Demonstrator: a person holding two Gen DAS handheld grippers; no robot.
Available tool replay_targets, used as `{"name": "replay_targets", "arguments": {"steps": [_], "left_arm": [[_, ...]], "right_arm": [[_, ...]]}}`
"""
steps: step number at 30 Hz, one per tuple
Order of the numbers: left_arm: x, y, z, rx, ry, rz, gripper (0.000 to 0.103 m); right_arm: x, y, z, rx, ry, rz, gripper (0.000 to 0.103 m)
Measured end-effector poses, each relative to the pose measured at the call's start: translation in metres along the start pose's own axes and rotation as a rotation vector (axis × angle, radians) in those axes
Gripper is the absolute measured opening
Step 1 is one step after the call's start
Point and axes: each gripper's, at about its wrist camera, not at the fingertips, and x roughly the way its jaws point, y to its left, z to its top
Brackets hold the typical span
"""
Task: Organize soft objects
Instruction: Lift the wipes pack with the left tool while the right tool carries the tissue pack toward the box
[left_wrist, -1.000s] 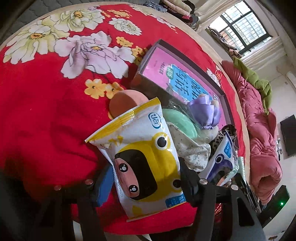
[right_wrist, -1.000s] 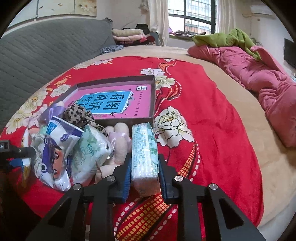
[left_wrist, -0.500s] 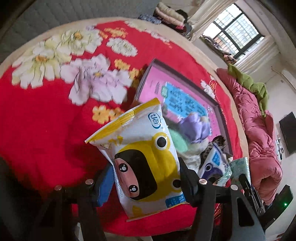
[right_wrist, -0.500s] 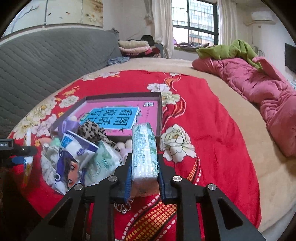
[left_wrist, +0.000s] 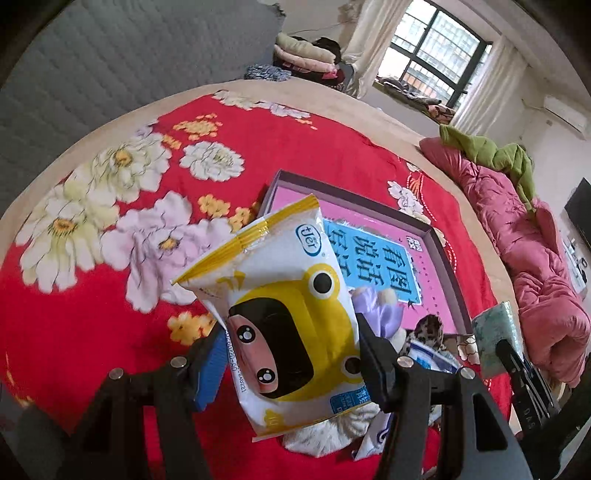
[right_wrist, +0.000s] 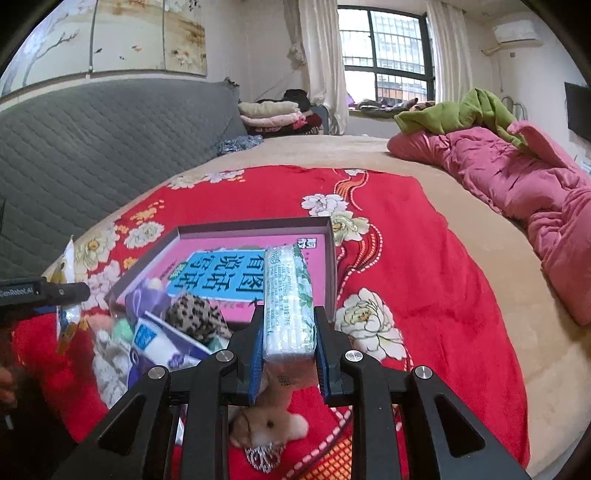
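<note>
Packets are the risk items at this moment. The yellow cartoon packet (left_wrist: 291, 325) is clamped across its lower body between the pads of the left hand-held gripper (left_wrist: 290, 358); its sealed top edge stands free above the jaws and tilts toward the open box (left_wrist: 439, 243). The film looks slick and the fill soft, so a sharp tilt could probably let the packet slide out and drop onto the heap beneath. The tissue pack (right_wrist: 290, 302) is pinched by its narrow faces in the right hand-held gripper (right_wrist: 289, 350), jaws closed tight on it, the pack standing on edge and projecting forward. Over-squeezing may buckle it; a slack grip may let it pivot.

Both packs hang clear of the bed, above the pile of soft items (right_wrist: 173, 328) lying against the near wall of the box. A plush toy (right_wrist: 269, 424) sits directly under the right jaws. The red floral bedspread (right_wrist: 406, 258) carries everything.
</note>
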Motion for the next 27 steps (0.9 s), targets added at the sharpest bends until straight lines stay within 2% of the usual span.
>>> {"name": "replay_targets", "arguments": {"steps": [13,27], "left_arm": [[0.039,-0.009,0.036,0.036,-0.003,0.046,0.063],[0.091,-0.019,0.060,0.096,0.092,0.070,0.063]], "right_arm": [[0.031,-0.002,0.022,-0.007,-0.014,-0.011,0.024],[0.064,-0.007,0.023,-0.010,0.036,-0.025,0.024]]}}
